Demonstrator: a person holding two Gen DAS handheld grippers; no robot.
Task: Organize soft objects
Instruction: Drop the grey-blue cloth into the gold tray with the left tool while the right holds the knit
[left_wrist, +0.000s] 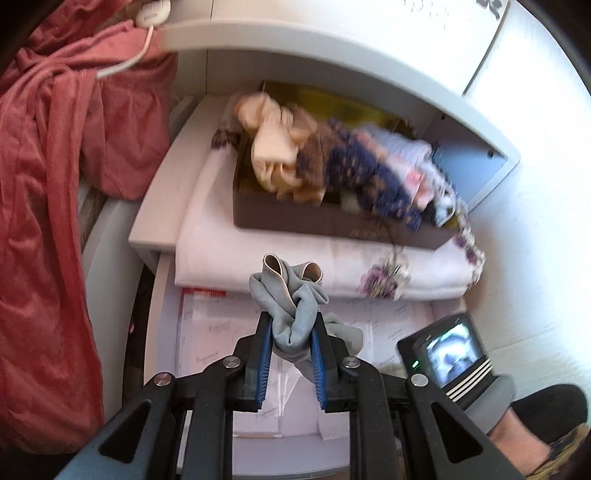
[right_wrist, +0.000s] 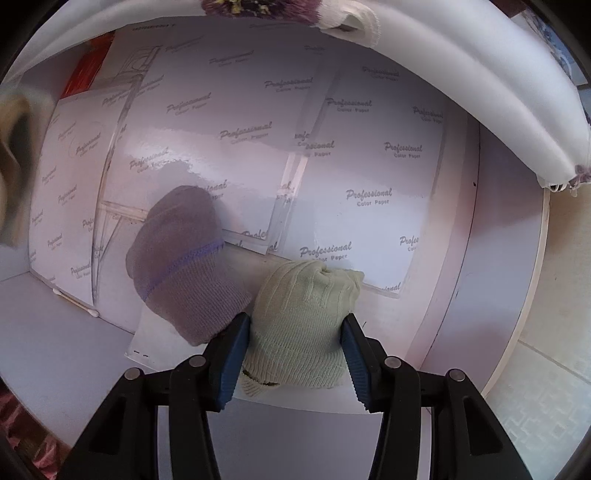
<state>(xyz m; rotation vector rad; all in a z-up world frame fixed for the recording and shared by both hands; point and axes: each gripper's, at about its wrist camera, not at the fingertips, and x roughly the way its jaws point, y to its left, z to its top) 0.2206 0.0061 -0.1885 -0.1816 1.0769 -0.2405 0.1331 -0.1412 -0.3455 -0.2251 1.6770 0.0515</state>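
your left gripper (left_wrist: 293, 334) clenched on grey-blue sock (left_wrist: 291, 295), held above drawer, short of brown box (left_wrist: 332, 221). your right gripper (right_wrist: 295, 328) straddles pale green sock (right_wrist: 303, 325) on drawer floor, pad contact unclear. risk: loose bundle unrolls mid-carry; purple sock (right_wrist: 184, 266) snags.

Box (left_wrist: 332, 221) of rolled socks (left_wrist: 354, 166) sits on folded cloth (left_wrist: 280, 258). Paper sheets (right_wrist: 369, 166) at cloth's 6 o'clock; two socks (right_wrist: 303, 317) side by side on them.
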